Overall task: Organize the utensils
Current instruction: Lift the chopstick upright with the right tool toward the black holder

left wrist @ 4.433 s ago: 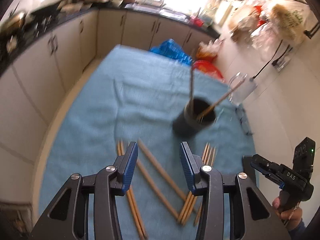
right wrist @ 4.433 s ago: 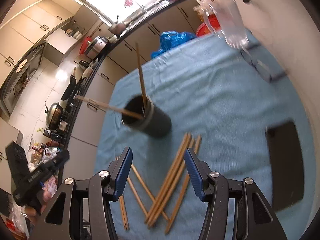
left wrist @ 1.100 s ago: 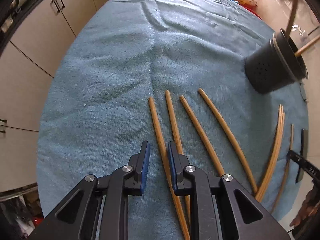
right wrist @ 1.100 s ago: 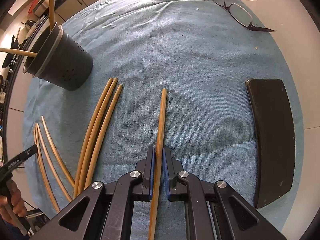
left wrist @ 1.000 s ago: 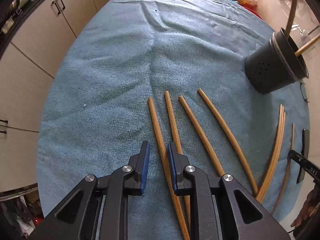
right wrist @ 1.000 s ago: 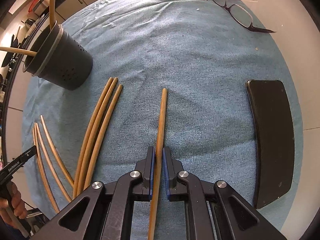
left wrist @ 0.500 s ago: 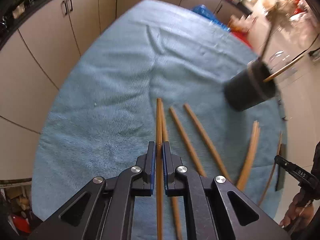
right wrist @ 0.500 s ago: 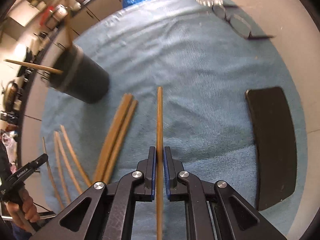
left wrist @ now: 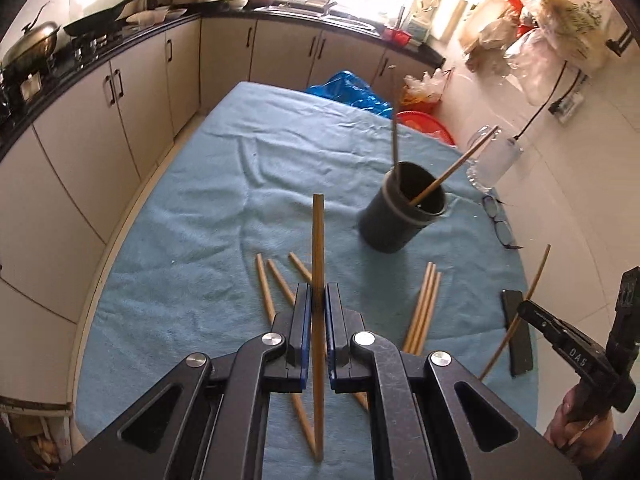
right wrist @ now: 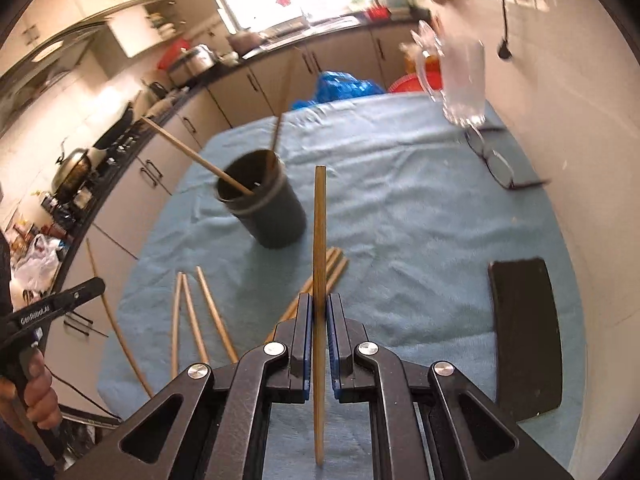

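My left gripper point(left wrist: 317, 300) is shut on a wooden chopstick point(left wrist: 317, 240) and holds it above the blue cloth. My right gripper point(right wrist: 319, 312) is shut on another chopstick point(right wrist: 319, 220), also lifted. The dark cylindrical holder point(left wrist: 402, 216) stands ahead and to the right in the left wrist view, and ahead to the left in the right wrist view point(right wrist: 268, 208); two chopsticks lean in it. Several loose chopsticks point(left wrist: 424, 304) lie on the cloth under and beside the grippers, and they also show in the right wrist view point(right wrist: 200, 312).
A black phone point(right wrist: 524, 336) lies at the cloth's right edge. Glasses point(right wrist: 496, 168) and a glass jar point(right wrist: 460, 80) are near the wall. The table under the blue cloth point(left wrist: 192, 200) is ringed by kitchen cabinets point(left wrist: 80, 120).
Both grippers have closed on a chopstick each and risen from the cloth, tilting up so the holder and kitchen come into view.
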Action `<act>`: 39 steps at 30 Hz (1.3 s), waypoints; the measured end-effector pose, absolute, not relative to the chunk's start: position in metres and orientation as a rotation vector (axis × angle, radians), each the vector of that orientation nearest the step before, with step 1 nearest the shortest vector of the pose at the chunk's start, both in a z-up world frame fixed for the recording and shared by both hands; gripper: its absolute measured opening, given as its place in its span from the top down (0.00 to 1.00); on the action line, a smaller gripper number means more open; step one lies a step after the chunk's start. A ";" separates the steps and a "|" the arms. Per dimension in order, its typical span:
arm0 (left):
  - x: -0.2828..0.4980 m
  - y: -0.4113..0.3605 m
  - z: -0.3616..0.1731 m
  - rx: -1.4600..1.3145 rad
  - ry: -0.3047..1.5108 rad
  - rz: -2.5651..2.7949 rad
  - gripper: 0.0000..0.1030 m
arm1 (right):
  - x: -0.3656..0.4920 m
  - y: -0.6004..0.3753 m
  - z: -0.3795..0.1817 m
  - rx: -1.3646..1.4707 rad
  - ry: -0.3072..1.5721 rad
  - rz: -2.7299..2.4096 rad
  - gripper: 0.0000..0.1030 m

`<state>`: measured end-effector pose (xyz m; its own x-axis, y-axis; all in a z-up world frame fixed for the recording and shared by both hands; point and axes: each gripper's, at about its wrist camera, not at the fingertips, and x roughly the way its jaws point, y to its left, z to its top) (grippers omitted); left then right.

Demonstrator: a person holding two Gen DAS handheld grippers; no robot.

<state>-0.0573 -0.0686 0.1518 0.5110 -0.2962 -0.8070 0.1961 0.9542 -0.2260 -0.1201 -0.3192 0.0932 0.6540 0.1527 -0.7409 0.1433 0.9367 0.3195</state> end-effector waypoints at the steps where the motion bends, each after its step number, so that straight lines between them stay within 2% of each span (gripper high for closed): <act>1: -0.058 -0.069 0.153 -0.110 0.990 -0.301 0.94 | -0.125 -0.319 0.096 0.359 0.853 0.010 0.93; 39: -0.065 -0.084 0.202 -0.106 0.878 -0.362 0.94 | -0.142 -0.326 0.148 0.366 0.675 0.037 0.93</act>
<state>-0.0654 -0.0844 0.2021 0.5825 -0.3523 -0.7325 0.2662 0.9342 -0.2377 -0.1423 -0.3263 0.1477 0.7825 0.1510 -0.6041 0.0841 0.9356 0.3428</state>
